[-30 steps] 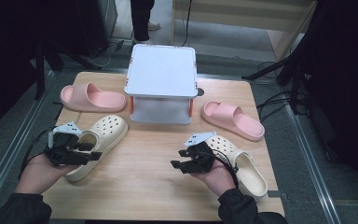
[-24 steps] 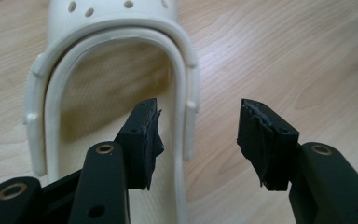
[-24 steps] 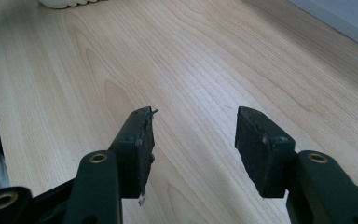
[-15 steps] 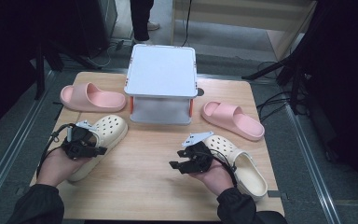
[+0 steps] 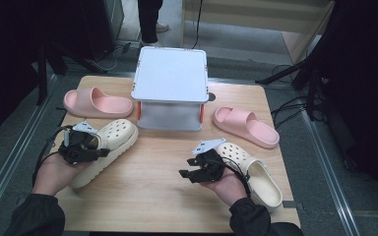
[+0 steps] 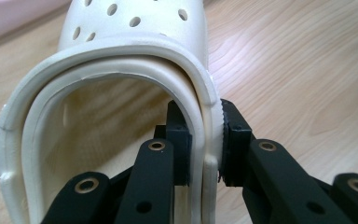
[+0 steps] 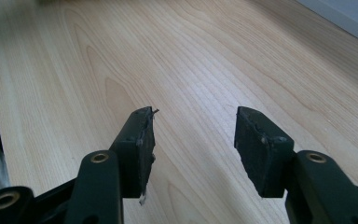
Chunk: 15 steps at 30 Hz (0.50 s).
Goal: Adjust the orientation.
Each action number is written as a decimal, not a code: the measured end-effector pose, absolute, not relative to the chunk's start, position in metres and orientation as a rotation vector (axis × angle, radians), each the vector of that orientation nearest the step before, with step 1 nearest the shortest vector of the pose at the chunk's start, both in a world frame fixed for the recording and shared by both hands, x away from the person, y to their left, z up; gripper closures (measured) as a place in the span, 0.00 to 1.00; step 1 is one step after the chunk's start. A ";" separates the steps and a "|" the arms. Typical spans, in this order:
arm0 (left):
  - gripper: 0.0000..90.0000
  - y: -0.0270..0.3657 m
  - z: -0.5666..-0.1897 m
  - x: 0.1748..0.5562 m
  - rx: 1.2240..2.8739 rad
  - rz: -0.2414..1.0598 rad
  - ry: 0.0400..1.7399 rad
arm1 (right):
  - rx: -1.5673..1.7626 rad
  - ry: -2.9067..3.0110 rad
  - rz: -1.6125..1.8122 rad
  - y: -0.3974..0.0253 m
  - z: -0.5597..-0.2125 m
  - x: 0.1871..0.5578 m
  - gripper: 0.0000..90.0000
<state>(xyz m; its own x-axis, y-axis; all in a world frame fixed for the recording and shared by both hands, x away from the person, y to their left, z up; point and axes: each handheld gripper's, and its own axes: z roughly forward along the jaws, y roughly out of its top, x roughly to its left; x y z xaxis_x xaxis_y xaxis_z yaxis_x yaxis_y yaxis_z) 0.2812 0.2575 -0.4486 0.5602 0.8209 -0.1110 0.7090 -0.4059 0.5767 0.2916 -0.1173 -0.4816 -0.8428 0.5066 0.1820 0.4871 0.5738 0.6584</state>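
At the left of the high view, the rim of the cream clog point(image 5: 109, 145) is pinched between the closed jaws of the left gripper point(image 6: 204, 154), one pad inside the opening and one outside. At lower centre, the right gripper point(image 5: 189, 173) is held wide apart over the bare worktop point(image 5: 147, 187), nothing gripped

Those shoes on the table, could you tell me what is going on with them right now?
A person works two handheld grippers at a wooden table. The left gripper has its jaws closed on the side wall of a cream clog, one jaw inside and one outside. The right gripper is open over bare wood, beside the second cream clog. Two pink slides lie either side of a lidded white storage box.
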 end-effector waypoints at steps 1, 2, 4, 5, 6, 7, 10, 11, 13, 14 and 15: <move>0.86 0.250 -0.445 0.280 2.214 0.238 1.193 | 0.871 2.761 1.147 -0.118 -0.482 0.292 0.54; 0.86 0.250 -0.445 0.280 2.214 0.238 1.193 | 0.871 2.761 1.147 -0.118 -0.482 0.292 0.54; 0.86 0.238 -0.443 0.278 2.213 0.221 1.165 | 0.872 2.751 1.160 -0.119 -0.481 0.292 0.54; 0.86 0.234 -0.443 0.278 2.216 0.214 1.153 | 0.875 2.737 1.167 -0.120 -0.480 0.291 0.55; 0.86 0.228 -0.443 0.278 2.222 0.202 1.138 | 0.873 2.723 1.180 -0.120 -0.479 0.291 0.56; 0.86 0.222 -0.443 0.278 2.230 0.188 1.128 | 0.882 2.708 1.197 -0.121 -0.477 0.291 0.56; 0.86 0.201 -0.447 0.278 2.268 0.166 1.084 | 0.885 2.671 1.236 -0.125 -0.473 0.289 0.58; 0.86 0.197 -0.448 0.279 2.275 0.162 1.075 | 0.885 2.671 1.236 -0.125 -0.473 0.289 0.58; 0.86 0.183 -0.452 0.280 2.293 0.138 1.059 | 0.893 2.669 1.229 -0.126 -0.474 0.288 0.58; 0.86 0.183 -0.452 0.280 2.293 0.138 1.059 | 0.893 2.669 1.229 -0.126 -0.474 0.288 0.58; 0.86 0.179 -0.453 0.280 2.304 0.139 1.049 | 0.896 2.670 1.227 -0.127 -0.474 0.287 0.58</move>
<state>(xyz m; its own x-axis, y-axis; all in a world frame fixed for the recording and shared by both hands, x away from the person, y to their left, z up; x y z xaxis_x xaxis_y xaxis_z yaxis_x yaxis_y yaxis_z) 0.2798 0.1794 -0.4534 0.6829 0.7159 -0.1453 0.6537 -0.5100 0.5591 0.2873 -0.1269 -0.4739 -0.8277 0.5342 0.1721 0.4784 0.5112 0.7140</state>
